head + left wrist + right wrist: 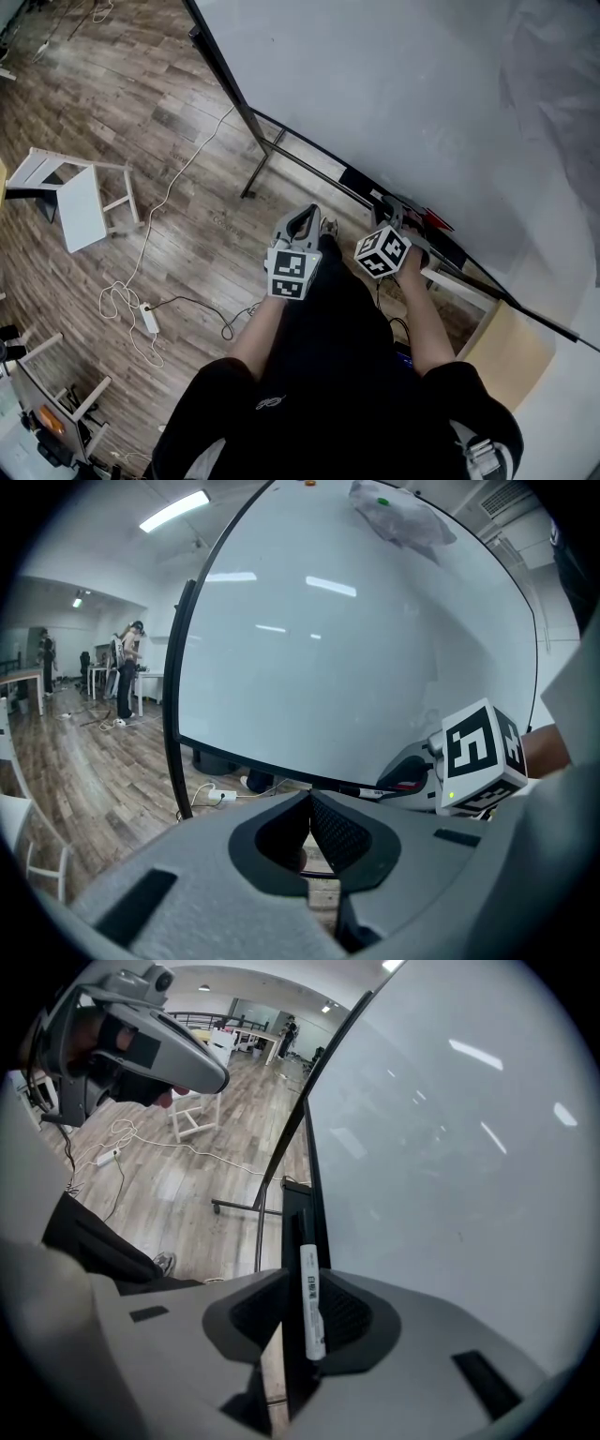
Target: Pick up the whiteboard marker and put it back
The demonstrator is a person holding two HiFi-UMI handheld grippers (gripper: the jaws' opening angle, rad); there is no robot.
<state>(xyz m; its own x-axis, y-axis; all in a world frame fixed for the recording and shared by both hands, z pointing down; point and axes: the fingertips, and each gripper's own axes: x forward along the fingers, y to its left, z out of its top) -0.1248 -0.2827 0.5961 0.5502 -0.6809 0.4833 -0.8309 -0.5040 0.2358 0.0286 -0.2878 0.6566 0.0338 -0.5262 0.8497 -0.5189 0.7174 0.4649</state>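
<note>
as a person stands over a wood floor (141, 122) facing a whiteboard (394, 94), the right gripper (392, 210) reaches to the black tray (294, 1211) along the board's lower edge and the left gripper (306, 217) hangs just beside it, clear of the tray. seen from the right gripper view, the marker (311, 1305), a white barrel with a dark cap, stands between the two jaws, which are clamped in on it; its right side lies against the ribbed pad (342, 1314), while a thin dark line shows at its left. the marker runs in line with the tray, cap pointing away along it, barrel over the tray's dark strip. whether its far end touches the tray cannot be told. in the left gripper view that gripper's jaws are pressed together with nothing between them, tips aimed at the board's bottom frame; the right gripper's marker cube shows at right, close to the board. the head view sets both cubes side by side above the person's dark trousers, a bare forearm behind each. out on the floor to the left are a small white stool (82, 208), a pale cable (178, 178) trailing from the board's stand, and a white power strip (149, 319). two people (127, 667) stand far back in the room, near desks.
</note>
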